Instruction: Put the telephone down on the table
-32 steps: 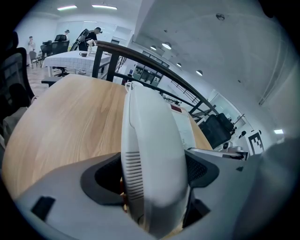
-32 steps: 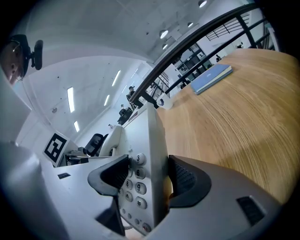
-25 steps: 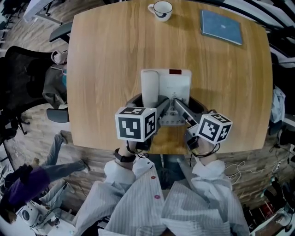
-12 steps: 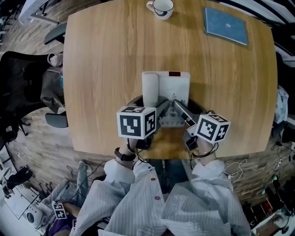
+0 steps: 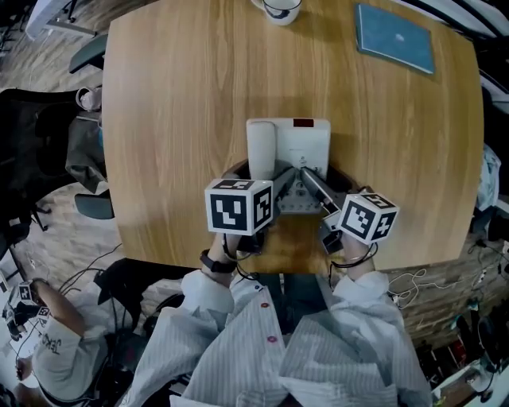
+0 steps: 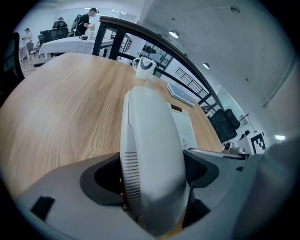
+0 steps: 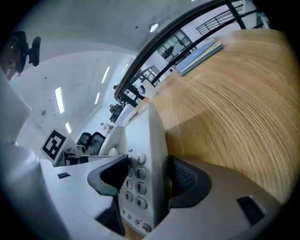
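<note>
A white desk telephone [image 5: 298, 147] sits low over the wooden table [image 5: 175, 119], with its handset [image 5: 260, 151] on the left side. My left gripper [image 5: 269, 184] is shut on the near end of the handset [image 6: 150, 150], one dark pad [image 6: 105, 176] on each side. My right gripper [image 5: 312, 186] is shut on the keypad side of the telephone [image 7: 143, 154], with the number keys showing between its jaws. Whether the telephone's base touches the tabletop I cannot tell.
At the table's far edge stand a white cup [image 5: 280, 8] and, to the right, a blue book [image 5: 395, 38]. A black office chair [image 5: 40, 151] is left of the table. A person [image 5: 48, 350] crouches on the floor at lower left.
Both grippers keep their hold and the telephone has barely shifted over the table. The person on the floor at lower left has moved about.
</note>
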Action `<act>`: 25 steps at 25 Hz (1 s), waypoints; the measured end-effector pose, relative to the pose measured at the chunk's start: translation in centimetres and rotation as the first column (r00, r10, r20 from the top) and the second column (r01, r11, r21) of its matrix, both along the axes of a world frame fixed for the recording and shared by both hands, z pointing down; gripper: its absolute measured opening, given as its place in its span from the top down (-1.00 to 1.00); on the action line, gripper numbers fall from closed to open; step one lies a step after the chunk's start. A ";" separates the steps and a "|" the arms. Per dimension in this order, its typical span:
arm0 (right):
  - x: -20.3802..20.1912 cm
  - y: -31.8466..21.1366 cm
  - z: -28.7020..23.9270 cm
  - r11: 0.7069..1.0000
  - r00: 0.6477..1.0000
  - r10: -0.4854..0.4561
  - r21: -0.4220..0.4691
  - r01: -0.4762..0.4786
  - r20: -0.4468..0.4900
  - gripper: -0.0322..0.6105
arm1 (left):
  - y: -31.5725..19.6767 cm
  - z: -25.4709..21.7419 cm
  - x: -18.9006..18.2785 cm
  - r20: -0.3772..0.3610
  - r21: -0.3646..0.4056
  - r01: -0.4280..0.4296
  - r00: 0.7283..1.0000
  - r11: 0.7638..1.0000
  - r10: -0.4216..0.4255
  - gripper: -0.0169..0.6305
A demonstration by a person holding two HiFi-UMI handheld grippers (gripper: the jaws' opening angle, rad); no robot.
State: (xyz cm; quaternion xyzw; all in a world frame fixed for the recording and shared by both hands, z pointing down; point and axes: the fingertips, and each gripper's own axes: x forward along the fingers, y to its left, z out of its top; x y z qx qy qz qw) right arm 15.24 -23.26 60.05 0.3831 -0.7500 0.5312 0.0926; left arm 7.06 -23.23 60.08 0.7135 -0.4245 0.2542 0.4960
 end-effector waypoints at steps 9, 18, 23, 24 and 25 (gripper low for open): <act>0.1 -0.2 0.5 1.000 1.000 -0.005 0.020 0.006 -0.021 0.07 | -0.2 0.7 0.1 -0.022 0.015 -0.004 1.000 1.000 0.005 -0.27; 0.2 -0.2 0.6 1.000 1.000 -0.007 0.018 0.007 -0.014 0.06 | -0.2 0.8 0.1 -0.045 0.057 -0.015 0.999 0.998 0.017 -0.27; 0.2 -0.1 0.6 1.000 1.000 0.007 0.010 -0.007 -0.001 0.06 | -0.4 0.7 0.0 -0.028 0.077 -0.051 0.998 0.996 0.053 -0.27; 0.3 -0.1 0.6 1.000 1.000 0.014 0.008 -0.014 -0.001 0.06 | -0.4 0.6 -0.1 -0.025 0.081 -0.050 0.998 0.995 0.053 -0.27; 0.4 -0.1 0.4 1.000 1.000 0.022 0.007 -0.022 -0.005 0.06 | -0.5 0.3 -0.2 -0.025 0.085 -0.044 0.999 0.995 0.046 -0.27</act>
